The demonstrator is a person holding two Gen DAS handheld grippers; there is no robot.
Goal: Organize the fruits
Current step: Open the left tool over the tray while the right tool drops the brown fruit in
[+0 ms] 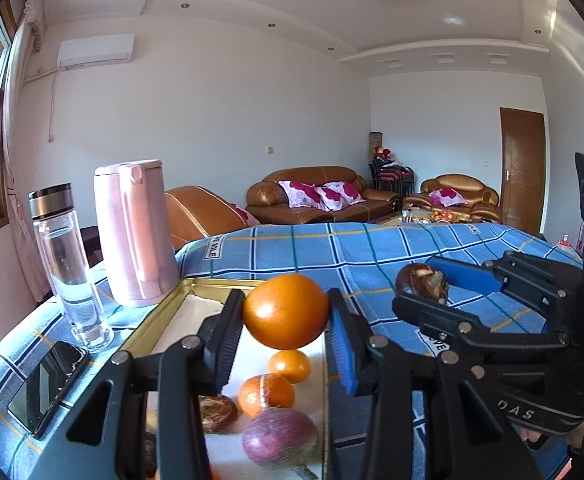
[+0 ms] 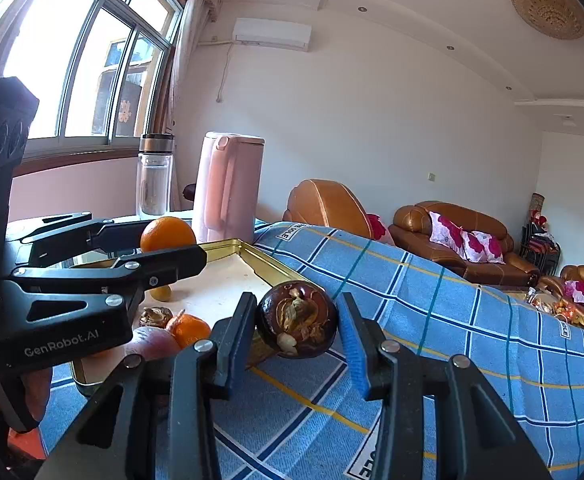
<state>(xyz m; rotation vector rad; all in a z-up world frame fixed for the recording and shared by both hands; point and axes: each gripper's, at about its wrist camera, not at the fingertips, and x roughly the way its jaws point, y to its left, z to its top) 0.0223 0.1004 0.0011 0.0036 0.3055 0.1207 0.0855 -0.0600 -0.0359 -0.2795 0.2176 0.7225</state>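
A: What does the left claw point(image 1: 286, 312) have?

B: It is clamped on an orange point(image 1: 286, 311), one pad on each side, in the lower middle of the left wrist frame. The fruit hangs clear above the gold tray point(image 1: 196, 286).

A: And the right claw point(image 2: 297, 326)?

B: Clamped on a dark brown mangosteen point(image 2: 296, 320) with a dried, pale calyx facing the camera, low in the centre of the right wrist frame. In the left wrist view the same claw comes in from the right edge, with the mangosteen at its tips, right of centre.

A: Where is that fruit relative to the tray?

B: To the right of the tray's rim, over the blue checked cloth point(image 2: 431, 304) that covers the counter. It is lifted, not resting on the cloth.

A: What lies in the tray?

B: On its pale lining, along the bottom of the left wrist frame: a small yellow-orange citrus point(image 1: 290, 366), a tangerine point(image 1: 266, 395) just below it, a purplish round fruit point(image 1: 279, 438) nearest the camera, and a second brown mangosteen point(image 1: 216, 412) left of the tangerine.

A: Anything beside the tray?

B: At the left of the frame, a pink kettle point(image 1: 136, 232) stands upright just behind the tray, a clear bottle point(image 1: 68, 264) with a steel cap is left of it, and a dark phone point(image 1: 46, 388) lies flat in the lower left. Brown leather sofas point(image 1: 315, 194) sit across the room.
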